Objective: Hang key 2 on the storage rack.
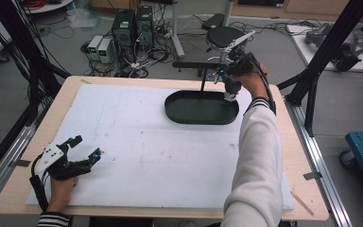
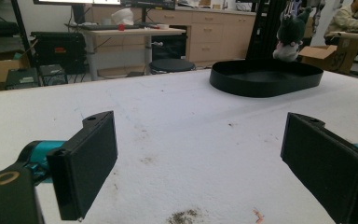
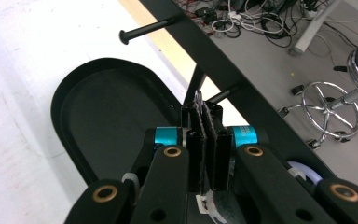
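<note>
Plush toy, small, dark grey and white, hangs from a thin metal ring over the right end of the black oval plastic tray near the far right corner of the wooden desk. The right claw is clenched on that ring, its pads pressed flat together with the wire pinched between them. Just past the tray stands a black metal rack with pegs. In the right gripper view the ring sits just beside the short black peg, while the long black peg is well apart.

The step in hand looks like getting the ring onto or off that short peg, though which one I cannot tell. To do it well:

- Keep the grip at the ring's edge so its opening stays free.
- Hold the ring square to the peg, then slide along the peg's line rather than across it.
- Let the toy stop swinging first, since a swing may twist the ring.
- Release only once the peg or the tray carries the weight.

The left claw lies released near the near left corner, on the white foam sheet, and can stay there.
</note>
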Motion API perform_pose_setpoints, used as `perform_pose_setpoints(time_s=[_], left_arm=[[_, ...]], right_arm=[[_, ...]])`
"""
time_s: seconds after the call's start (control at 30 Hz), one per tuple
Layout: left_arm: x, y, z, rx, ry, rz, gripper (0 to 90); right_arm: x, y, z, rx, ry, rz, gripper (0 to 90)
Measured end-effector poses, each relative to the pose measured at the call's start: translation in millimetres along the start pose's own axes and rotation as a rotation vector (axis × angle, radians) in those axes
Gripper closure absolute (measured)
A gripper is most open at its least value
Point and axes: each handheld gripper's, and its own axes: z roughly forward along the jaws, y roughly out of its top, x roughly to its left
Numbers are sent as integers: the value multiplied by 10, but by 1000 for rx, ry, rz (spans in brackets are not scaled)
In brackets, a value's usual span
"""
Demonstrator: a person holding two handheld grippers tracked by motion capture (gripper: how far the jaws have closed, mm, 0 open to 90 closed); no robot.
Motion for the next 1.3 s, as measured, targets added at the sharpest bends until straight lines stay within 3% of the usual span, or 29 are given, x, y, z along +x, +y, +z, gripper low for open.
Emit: perform_pose_setpoints(time_s=[0.57, 0.87, 0.97, 1.0, 1.13, 1.2, 1.3], left_arm=[[-2, 1, 1, 1, -2, 2, 112], [-3, 1, 2, 1, -2, 2, 112], [-4, 1, 2, 1, -2, 2, 112], [-3, 1, 3, 1, -2, 2, 111], [-5, 1, 4, 0, -1, 1, 112], [-3, 1, 5, -1, -1, -2, 112], [-4, 2, 4, 2, -2, -1, 112]], right_arm=[[-60, -25, 91, -16, -52, 6, 867], [-78, -48, 34, -21, -82, 13, 733], [-83, -47, 0, -36, -94, 12, 653], [-83, -47, -14, -43, -101, 12, 587], [-36, -42, -63, -93, -164, 19, 125], [-23, -51, -102, -153, -135, 74, 5], [7, -73, -188, -204, -118, 103, 5]])
